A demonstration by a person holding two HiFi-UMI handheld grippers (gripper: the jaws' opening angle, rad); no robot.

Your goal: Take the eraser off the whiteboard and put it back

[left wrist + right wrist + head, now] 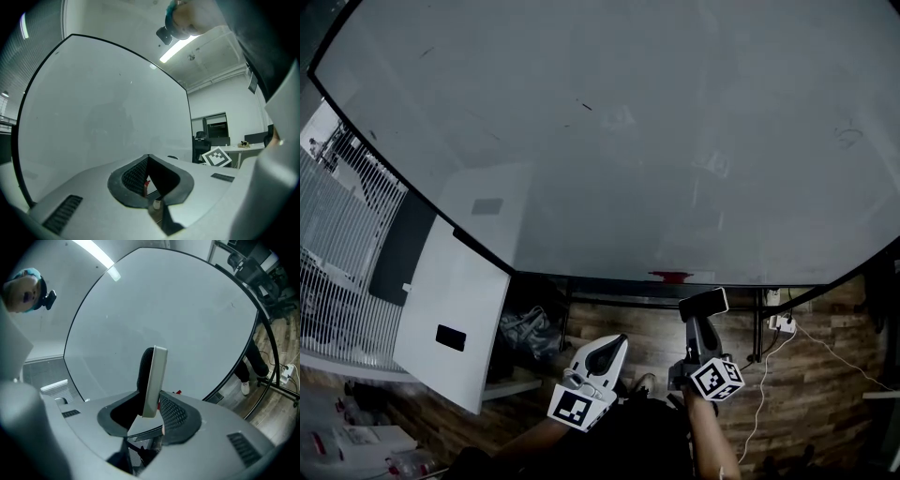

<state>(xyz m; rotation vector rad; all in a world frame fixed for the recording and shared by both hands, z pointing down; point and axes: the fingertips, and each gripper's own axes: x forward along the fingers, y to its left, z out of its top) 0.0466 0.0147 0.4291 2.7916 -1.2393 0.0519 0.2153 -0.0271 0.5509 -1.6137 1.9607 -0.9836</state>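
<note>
Eraser [152,380] stands on edge, clamped between the jaws of the right gripper [150,405], low and right of centre in the head view, just under the bottom edge of the whiteboard [628,141]. The left gripper [602,354], beside it at lower centre, has its jaws together on nothing.

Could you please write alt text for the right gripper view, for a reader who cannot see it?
The right tool grips a flat eraser edge-on between its jaws, upright in front of a large whiteboard. A wood floor shows at the far right.
</note>
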